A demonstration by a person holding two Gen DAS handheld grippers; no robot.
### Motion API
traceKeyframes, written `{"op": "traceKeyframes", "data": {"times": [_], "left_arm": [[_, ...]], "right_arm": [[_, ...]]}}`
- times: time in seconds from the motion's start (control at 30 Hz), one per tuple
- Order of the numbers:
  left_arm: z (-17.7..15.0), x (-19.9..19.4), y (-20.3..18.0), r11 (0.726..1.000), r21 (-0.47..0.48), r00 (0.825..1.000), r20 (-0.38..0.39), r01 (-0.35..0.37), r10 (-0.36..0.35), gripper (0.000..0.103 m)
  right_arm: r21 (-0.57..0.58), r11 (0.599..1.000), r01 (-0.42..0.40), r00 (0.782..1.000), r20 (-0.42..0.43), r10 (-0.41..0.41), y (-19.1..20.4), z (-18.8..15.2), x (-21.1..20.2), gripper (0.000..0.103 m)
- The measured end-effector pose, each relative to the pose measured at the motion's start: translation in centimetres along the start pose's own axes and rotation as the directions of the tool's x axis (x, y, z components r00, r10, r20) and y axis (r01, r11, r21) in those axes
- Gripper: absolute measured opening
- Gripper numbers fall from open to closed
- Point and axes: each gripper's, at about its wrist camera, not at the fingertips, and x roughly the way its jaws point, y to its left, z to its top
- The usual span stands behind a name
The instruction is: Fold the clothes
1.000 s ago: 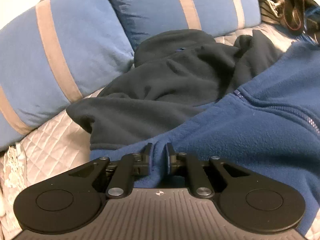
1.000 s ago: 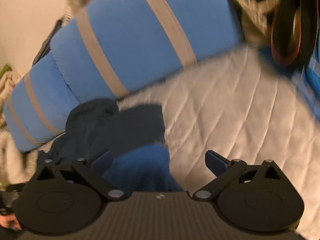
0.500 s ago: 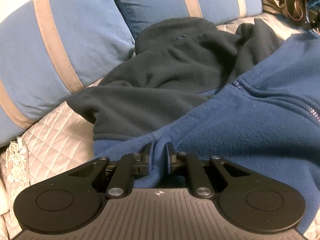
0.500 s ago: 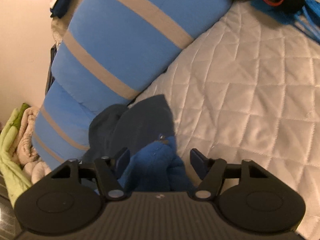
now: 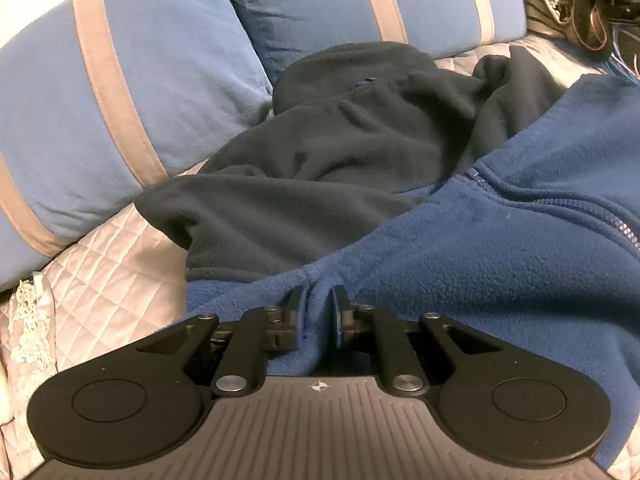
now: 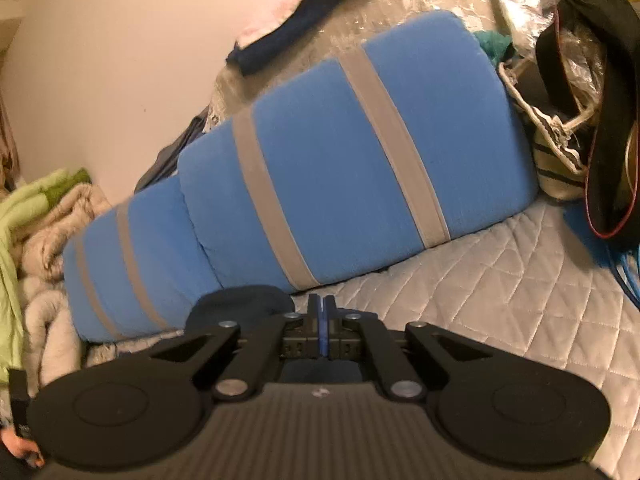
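Both claws pointed downward: my left gripper [image 5: 316, 302] stayed clamped on the blue fleece [image 5: 500, 248]; my right gripper [image 6: 321, 308], previously apart, had shut.

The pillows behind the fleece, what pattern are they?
Blue pillows with grey stripes, clearest in the right wrist view.

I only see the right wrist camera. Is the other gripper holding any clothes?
Observer: Yes, the left gripper pinches a fold of the bright blue fleece jacket.
Operator: Is anything else there?
Observer: Some dark navy fleece cloth lies bunched beyond the blue; whether it's a separate garment, I can't tell.
Operator: Has the blue one got a zip?
Observer: Yes, a blue zipper runs across its right part.
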Motion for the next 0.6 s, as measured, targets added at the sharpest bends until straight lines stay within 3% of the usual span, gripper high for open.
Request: {"op": "traceKeyframes", "data": {"times": [0.03, 0.07, 0.1, 0.13, 0.17, 0.2, 0.33, 0.4, 0.43, 0.47, 0.53, 0.6], "left_arm": [[0.0, 0.0, 0.0, 1.000, 0.002, 1.000, 0.000, -0.001, 0.001, 0.015], [0.0, 0.0, -0.1, 1.000, 0.002, 1.000, -0.001, -0.002, 0.002, 0.015], [0.0, 0.0, -0.1, 1.000, 0.003, 1.000, -0.001, -0.002, 0.002, 0.015], [0.0, 0.0, -0.1, 1.000, 0.004, 1.000, -0.002, -0.003, 0.003, 0.015], [0.0, 0.1, -0.1, 1.000, 0.005, 1.000, -0.002, -0.004, 0.004, 0.015], [0.0, 0.1, -0.1, 1.000, 0.007, 1.000, -0.002, -0.005, 0.005, 0.015], [-0.1, 0.1, -0.2, 1.000, 0.009, 1.000, -0.002, -0.008, 0.008, 0.015], [-0.2, 0.0, -0.2, 1.000, 0.009, 1.000, -0.001, -0.008, 0.008, 0.016], [-0.2, 0.0, -0.1, 1.000, 0.008, 1.000, 0.000, -0.007, 0.007, 0.016], [-0.2, 0.0, -0.1, 1.000, 0.007, 1.000, 0.001, -0.006, 0.006, 0.016], [-0.2, 0.0, -0.1, 1.000, 0.008, 1.000, 0.001, -0.005, 0.005, 0.016], [-0.2, 0.0, -0.2, 1.000, 0.010, 1.000, 0.001, -0.006, 0.006, 0.016]], "right_arm": [[0.028, 1.000, 0.013, 0.999, -0.032, -0.012, -0.6, 0.1, 0.5, 0.008], [0.065, 0.997, 0.035, 0.997, -0.078, -0.030, -1.4, -0.1, 1.1, 0.027], [0.103, 0.993, 0.061, 0.991, -0.126, -0.048, -2.2, -0.4, 1.7, 0.037], [0.139, 0.986, 0.088, 0.983, -0.175, -0.063, -3.0, -0.7, 2.3, 0.058], [0.175, 0.980, 0.100, 0.974, -0.220, -0.060, -3.7, -1.0, 3.0, 0.068], [0.210, 0.973, 0.100, 0.967, -0.251, -0.045, -4.4, -1.3, 3.5, 0.069], [0.344, 0.936, 0.074, 0.946, -0.320, 0.043, -6.1, -2.6, 4.9, 0.065], [0.407, 0.912, 0.045, 0.938, -0.332, 0.102, -6.4, -3.3, 5.4, 0.030], [0.379, 0.925, 0.037, 0.942, -0.321, 0.094, -5.7, -3.2, 5.2, 0.020], [0.339, 0.940, 0.030, 0.949, -0.306, 0.080, -5.0, -3.1, 5.0, 0.018], [0.178, 0.984, -0.025, 0.970, -0.232, 0.067, -2.3, -2.0, 3.8, 0.016], [-0.011, 0.997, -0.072, 0.987, -0.144, 0.070, 0.6, -1.2, 2.3, 0.015]]}}
